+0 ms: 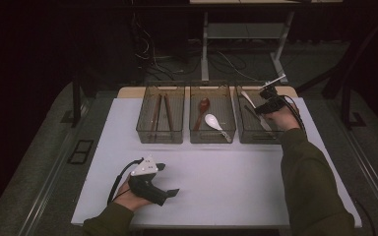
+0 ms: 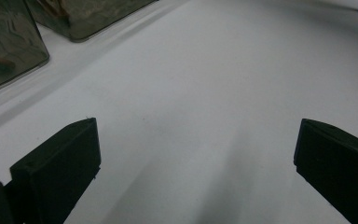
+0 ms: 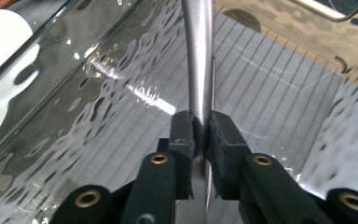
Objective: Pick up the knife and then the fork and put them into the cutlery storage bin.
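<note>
A white surface [image 1: 226, 172] carries three clear bins side by side along its far edge: left bin [image 1: 160, 135], middle bin [image 1: 212, 136], right bin [image 1: 256, 137].

High view overlooks the table [image 1: 216, 172]; tool cameras sit close, facing forward.
</note>
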Demonstrator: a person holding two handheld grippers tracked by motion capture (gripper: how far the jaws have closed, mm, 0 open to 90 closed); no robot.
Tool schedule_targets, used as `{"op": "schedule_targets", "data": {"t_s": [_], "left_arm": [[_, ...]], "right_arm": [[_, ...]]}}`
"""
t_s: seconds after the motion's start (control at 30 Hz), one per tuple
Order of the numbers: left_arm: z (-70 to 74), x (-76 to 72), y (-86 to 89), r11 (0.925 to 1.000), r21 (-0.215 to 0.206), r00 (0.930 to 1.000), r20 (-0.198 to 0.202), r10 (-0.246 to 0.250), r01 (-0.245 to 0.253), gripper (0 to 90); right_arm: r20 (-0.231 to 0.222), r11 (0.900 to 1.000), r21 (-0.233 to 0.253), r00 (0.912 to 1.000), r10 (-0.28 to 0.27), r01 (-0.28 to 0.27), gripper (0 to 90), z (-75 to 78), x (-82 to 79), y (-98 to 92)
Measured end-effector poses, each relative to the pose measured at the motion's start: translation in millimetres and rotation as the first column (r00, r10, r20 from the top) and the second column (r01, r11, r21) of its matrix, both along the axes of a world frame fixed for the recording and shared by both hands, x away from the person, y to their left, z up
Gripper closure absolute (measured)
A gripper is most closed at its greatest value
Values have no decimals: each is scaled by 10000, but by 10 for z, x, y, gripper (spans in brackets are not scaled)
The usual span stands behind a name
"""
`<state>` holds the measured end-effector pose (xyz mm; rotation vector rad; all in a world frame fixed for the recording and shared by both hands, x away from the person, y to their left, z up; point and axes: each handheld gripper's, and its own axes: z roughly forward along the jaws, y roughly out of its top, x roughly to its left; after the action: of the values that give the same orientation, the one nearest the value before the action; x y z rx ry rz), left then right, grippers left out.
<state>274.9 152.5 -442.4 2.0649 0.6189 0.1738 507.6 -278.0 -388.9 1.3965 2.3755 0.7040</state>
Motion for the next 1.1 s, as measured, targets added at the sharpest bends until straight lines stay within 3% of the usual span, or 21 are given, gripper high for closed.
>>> {"op": "schedule_targets", "data": {"t_s": [0.1, 0.3, 0.63, 1.1], "left_arm": [[0, -1, -3, 10000, 5, 10000, 6, -16, 16, 0], [-3, 7, 1, 10000, 10, 10000, -31, -23, 23, 0], [-5, 47, 8, 10000, 9, 9999, -51, -93, 93, 0], [-18, 85, 50, 9997, -53, 9997, -82, -230, 230, 0]], "right_arm": [[-170, 9999, 109, 9998, -80, 82, 754, -8, 10, -6], [98, 9983, 518, 9995, -288, 283, 525, 15, -1, -47], [707, 9917, 1171, 9956, -621, 535, 300, 22, -29, -96], [1292, 9800, 1984, 9907, -427, 163, 188, 122, -183, -183]]}}
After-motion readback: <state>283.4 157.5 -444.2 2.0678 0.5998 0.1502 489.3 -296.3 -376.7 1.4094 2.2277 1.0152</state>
